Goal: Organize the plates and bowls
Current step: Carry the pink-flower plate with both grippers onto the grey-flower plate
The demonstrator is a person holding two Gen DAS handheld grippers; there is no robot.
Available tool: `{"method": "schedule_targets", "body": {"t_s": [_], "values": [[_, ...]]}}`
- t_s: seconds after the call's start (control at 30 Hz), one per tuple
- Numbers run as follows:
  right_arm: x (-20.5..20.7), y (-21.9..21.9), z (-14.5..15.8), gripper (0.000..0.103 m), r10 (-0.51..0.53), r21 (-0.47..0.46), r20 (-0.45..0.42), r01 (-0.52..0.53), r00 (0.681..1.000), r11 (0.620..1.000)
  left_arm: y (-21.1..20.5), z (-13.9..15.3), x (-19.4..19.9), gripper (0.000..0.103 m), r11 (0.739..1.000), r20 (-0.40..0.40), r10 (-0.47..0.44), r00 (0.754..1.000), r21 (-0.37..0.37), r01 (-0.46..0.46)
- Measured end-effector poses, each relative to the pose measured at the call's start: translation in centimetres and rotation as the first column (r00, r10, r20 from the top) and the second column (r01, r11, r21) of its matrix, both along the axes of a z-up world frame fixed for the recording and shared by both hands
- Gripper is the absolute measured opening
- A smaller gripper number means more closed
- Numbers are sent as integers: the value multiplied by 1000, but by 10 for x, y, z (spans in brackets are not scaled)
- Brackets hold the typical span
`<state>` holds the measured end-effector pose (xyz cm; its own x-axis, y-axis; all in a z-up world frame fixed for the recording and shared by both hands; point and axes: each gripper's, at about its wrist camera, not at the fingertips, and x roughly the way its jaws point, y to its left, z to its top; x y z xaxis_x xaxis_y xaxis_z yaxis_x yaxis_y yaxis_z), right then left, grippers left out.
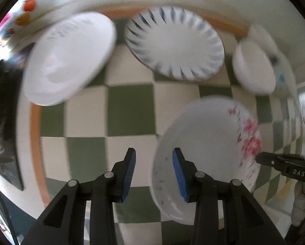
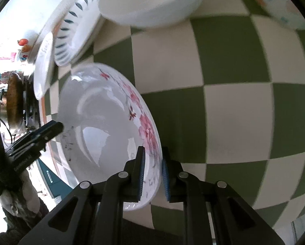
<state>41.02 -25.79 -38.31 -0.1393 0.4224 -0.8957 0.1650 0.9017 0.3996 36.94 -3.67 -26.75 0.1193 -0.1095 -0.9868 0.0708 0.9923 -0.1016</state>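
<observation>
The left wrist view looks down from above and along the left gripper [image 1: 154, 172] across the checkered cloth [image 1: 130, 110], fairly high, taking in most of the table. The right wrist view sits much closer and lower, looking along the right gripper [image 2: 153, 173] at the floral plate [image 2: 111, 122]. Both views share that plate [image 1: 209, 143], the blue-striped plate [image 1: 175, 42] [image 2: 75, 32] and, probably, the blurred white bowl [image 1: 252, 67] [image 2: 152, 2].
</observation>
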Motion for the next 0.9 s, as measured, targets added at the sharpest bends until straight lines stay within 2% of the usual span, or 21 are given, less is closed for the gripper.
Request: {"method": "schedule_targets", "body": {"t_s": [0.1, 0.17, 0.2, 0.23, 0.3, 0.37, 0.43, 0.57, 0.7, 0.77, 0.9], "values": [[9, 1, 42, 24, 30, 4, 68, -30, 997, 1000, 33, 36, 2, 36, 995, 62, 98, 993, -35, -96], [21, 13, 70, 38, 62, 19, 129, -65, 990, 998, 62, 45, 8, 40, 986, 79, 161, 984, -52, -157], [31, 24, 85, 45, 80, 30, 168, -86, 983, 996, 79, 47, 12, 40, 980, 88, 197, 977, -59, -192], [43, 36, 96, 49, 94, 49, 201, -106, 975, 993, 96, 45, 16, 40, 972, 93, 230, 969, -60, -226], [68, 65, 109, 51, 118, 114, 243, -149, 963, 982, 126, 39, 26, 40, 955, 84, 295, 952, -49, -292], [96, 97, 112, 51, 140, 148, 272, -185, 952, 971, 157, 26, 37, 40, 927, 60, 375, 925, -46, -373], [131, 135, 105, 51, 180, 140, 305, -231, 935, 963, 182, 11, 43, 40, 901, 44, 434, 900, -37, -432], [190, 196, 71, 51, 253, 108, 288, -294, 923, 950, 215, -17, 63, 40, 868, 11, 497, 868, -3, -497], [239, 245, 31, 49, 341, 33, 260, -361, 903, 932, 228, -42, 82, 40, 860, -12, 511, 860, 26, -510], [255, 259, 14, 48, 360, 27, 239, -377, 902, 926, 234, -51, 88, 40, 856, -26, 517, 856, 32, -516], [276, 283, -12, 35, 389, 4, 200, -398, 899, 918, 244, -61, 97, 39, 849, -25, 528, 849, 7, -528]]}}
